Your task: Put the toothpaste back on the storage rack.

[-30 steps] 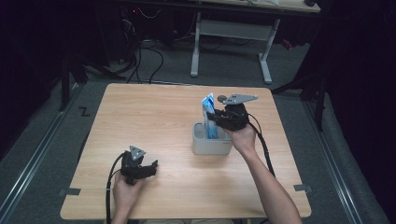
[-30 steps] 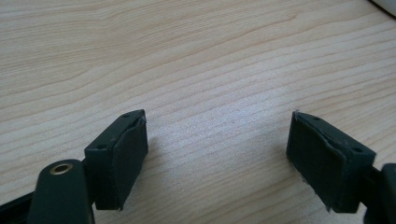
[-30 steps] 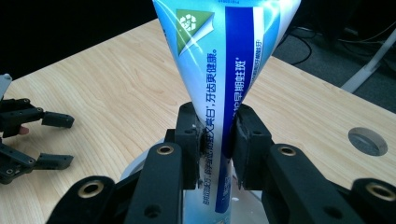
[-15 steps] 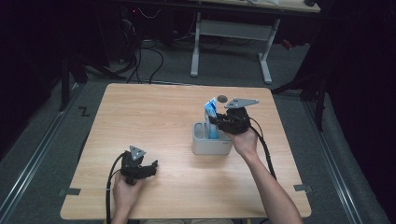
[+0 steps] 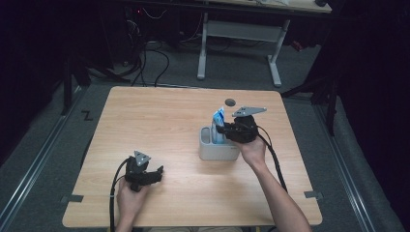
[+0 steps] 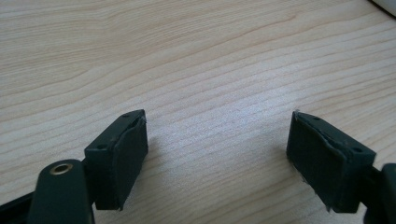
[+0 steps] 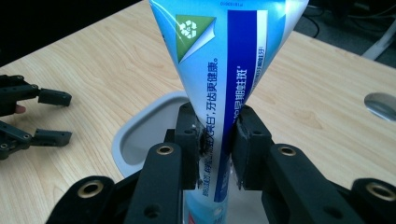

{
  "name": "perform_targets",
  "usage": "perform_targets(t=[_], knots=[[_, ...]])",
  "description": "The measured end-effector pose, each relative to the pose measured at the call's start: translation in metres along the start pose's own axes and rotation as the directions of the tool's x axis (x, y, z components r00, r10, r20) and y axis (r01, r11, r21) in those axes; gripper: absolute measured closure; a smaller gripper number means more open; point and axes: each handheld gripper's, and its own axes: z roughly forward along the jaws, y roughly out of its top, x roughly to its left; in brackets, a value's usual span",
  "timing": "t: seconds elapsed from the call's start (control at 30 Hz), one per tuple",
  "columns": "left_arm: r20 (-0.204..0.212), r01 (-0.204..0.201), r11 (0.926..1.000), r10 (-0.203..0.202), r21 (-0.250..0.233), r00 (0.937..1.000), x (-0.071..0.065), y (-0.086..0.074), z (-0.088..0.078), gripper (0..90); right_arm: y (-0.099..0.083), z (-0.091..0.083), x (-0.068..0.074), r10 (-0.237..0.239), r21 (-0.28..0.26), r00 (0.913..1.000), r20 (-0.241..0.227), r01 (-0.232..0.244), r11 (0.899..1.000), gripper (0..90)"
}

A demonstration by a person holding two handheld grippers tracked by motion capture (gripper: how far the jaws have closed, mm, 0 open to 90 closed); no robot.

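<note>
- Bottom of the blue-and-white plastic toothpaste tube is hidden behind the right gripper, inside the grey oval plastic holder.
- Right gripper's clamped on the tube; left gripper, at 7 o'clock, jaws apart.

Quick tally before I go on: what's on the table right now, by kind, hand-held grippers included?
Hand-held grippers: 2, left hand-held gripper and right hand-held gripper
Toothpaste tubes: 1, toothpaste tube
Grey holders: 1, grey holder
Total: 4
</note>
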Motion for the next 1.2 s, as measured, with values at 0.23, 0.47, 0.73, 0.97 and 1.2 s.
perform_targets(t=[0.23, 0.47, 0.73, 0.97, 1.2], knots=[[-0.002, 0.0, 1.0, 0.0, -0.001, 1.0, 0.0, 0.0, 0.0, 20.9, -0.005, 0.0, -0.003, 0.017, -0.008, 0.9998, -0.008, -0.017, 1.0, 72.7], [-0.002, -0.001, 1.0, 0.001, -0.001, 1.0, 0.0, 0.0, 0.0, 20.9, -0.007, 0.003, -0.005, 0.035, -0.02, 0.9994, -0.008, -0.035, 0.999, 70.7], [-0.002, -0.001, 1.0, 0.001, 0.0, 1.0, 0.0, 0.0, 0.0, 20.9, -0.009, 0.002, -0.005, 0.039, -0.015, 0.9992, 0.012, -0.039, 0.999, 62.1], [-0.002, -0.001, 1.0, 0.001, 0.0, 1.0, 0.0, 0.0, 0.0, 20.9, -0.012, -0.007, -0.008, 0.056, -0.042, 0.9982, 0.023, -0.055, 0.998, 56.0], [-0.002, -0.001, 1.0, 0.001, 0.0, 1.0, 0.0, 0.0, 0.0, 20.9, -0.013, -0.015, -0.013, 0.074, -0.071, 0.9966, 0.037, -0.072, 0.995, 54.1]])
